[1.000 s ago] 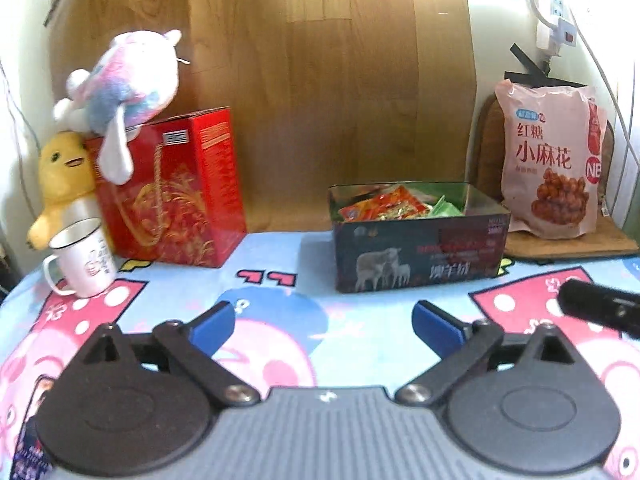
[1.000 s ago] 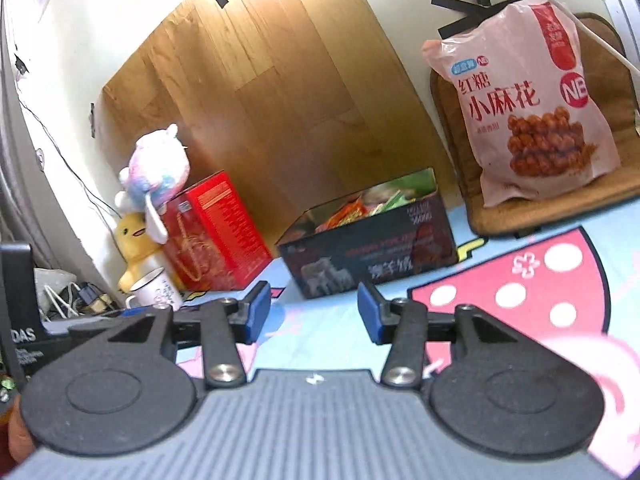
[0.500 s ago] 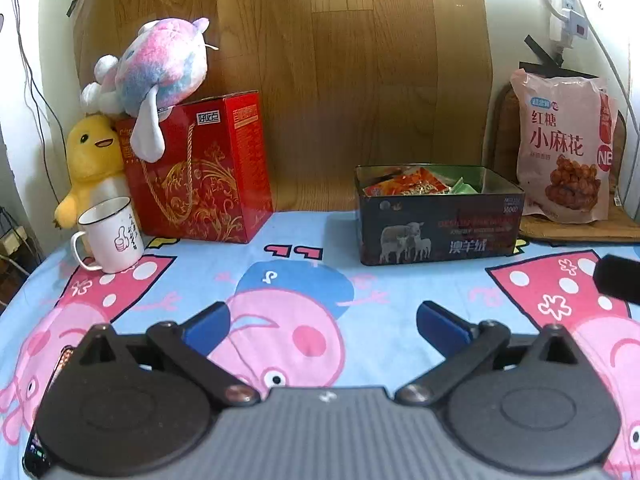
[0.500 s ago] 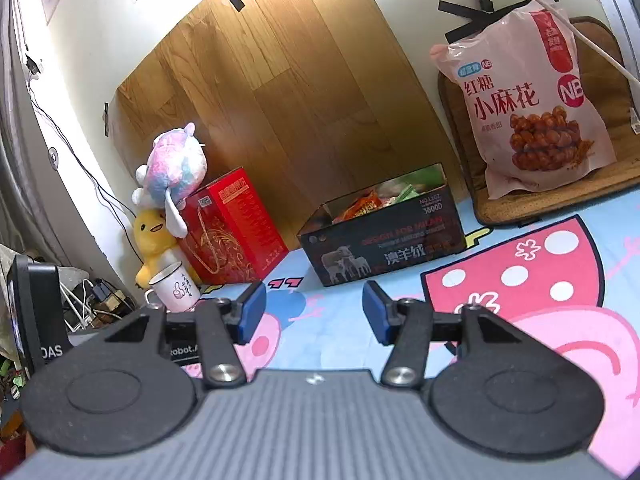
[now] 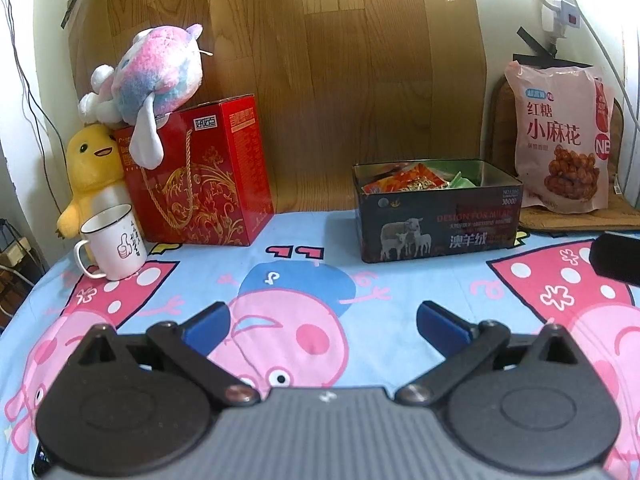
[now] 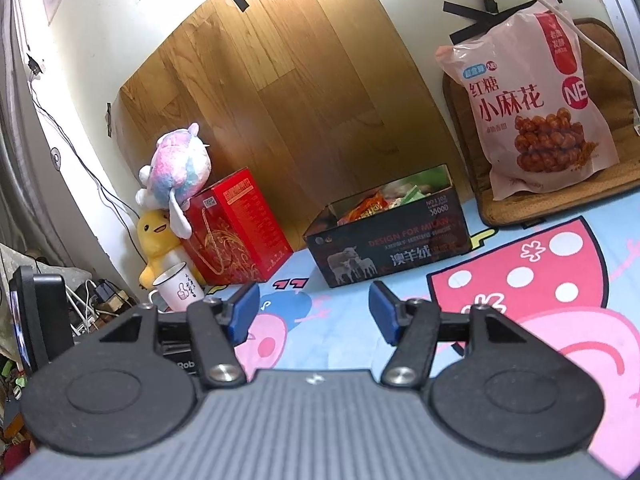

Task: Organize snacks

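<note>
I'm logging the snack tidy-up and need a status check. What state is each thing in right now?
Snack box: open, no lid, packets inside.
Pink snack bag: sealed, upright, leaning at the back on a brown mat.
Red gift box: closed, upright.
Mug: upright; contents not visible.
Left gripper: jaws open, nothing between them.
Right gripper: jaws just opening, nothing between them.

Red gold-patterned box [image 5: 200,172], yellow duck [image 5: 90,172], pink-and-blue cartoon-pig tablecloth [image 5: 304,280].

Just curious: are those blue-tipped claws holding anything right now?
Nothing. The left gripper and the right gripper are both open with only the cartoon-print cloth behind; the right's jaws have just been opening.
</note>
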`<state>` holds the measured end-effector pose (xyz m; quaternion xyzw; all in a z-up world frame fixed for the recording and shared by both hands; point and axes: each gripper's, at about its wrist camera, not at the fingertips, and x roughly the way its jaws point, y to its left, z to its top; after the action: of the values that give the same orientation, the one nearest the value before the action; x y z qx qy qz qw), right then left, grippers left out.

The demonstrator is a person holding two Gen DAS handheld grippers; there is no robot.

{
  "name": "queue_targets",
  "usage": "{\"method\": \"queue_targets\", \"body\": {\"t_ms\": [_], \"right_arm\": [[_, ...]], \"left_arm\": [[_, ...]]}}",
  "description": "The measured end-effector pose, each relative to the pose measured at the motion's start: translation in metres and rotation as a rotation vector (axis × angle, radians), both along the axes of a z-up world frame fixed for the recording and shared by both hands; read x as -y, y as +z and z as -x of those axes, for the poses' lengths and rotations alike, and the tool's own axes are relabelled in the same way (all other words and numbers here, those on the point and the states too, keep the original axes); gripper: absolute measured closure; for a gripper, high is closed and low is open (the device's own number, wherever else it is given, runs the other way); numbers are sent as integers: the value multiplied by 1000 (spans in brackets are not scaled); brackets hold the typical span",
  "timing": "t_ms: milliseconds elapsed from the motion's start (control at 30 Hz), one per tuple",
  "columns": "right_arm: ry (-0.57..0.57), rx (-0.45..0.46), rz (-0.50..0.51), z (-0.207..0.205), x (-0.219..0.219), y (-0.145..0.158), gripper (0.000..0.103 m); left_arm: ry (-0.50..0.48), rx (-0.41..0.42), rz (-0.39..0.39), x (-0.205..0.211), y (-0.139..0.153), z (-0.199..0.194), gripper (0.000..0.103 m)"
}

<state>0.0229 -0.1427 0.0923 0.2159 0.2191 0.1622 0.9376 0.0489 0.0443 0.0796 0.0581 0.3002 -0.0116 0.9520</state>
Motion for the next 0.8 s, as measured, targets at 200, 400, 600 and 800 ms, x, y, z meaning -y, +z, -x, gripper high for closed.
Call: {"method": "queue_targets", "body": {"t_ms": [200, 400, 600, 800], "right_arm": [[-11, 0, -4, 0, 1, 0, 40], [-19, -5, -10, 1, 2, -2, 39], [-36, -7, -24, 1, 5, -2, 33], [-38, -7, -26, 1, 6, -2, 33]], "left_arm": [[-13, 1, 3, 1, -1, 2, 0], [-13, -9, 23, -1, 0, 2, 0], [-11, -10, 21, -1, 0, 2, 0], [4, 24, -19, 3, 1, 5, 0]]}}
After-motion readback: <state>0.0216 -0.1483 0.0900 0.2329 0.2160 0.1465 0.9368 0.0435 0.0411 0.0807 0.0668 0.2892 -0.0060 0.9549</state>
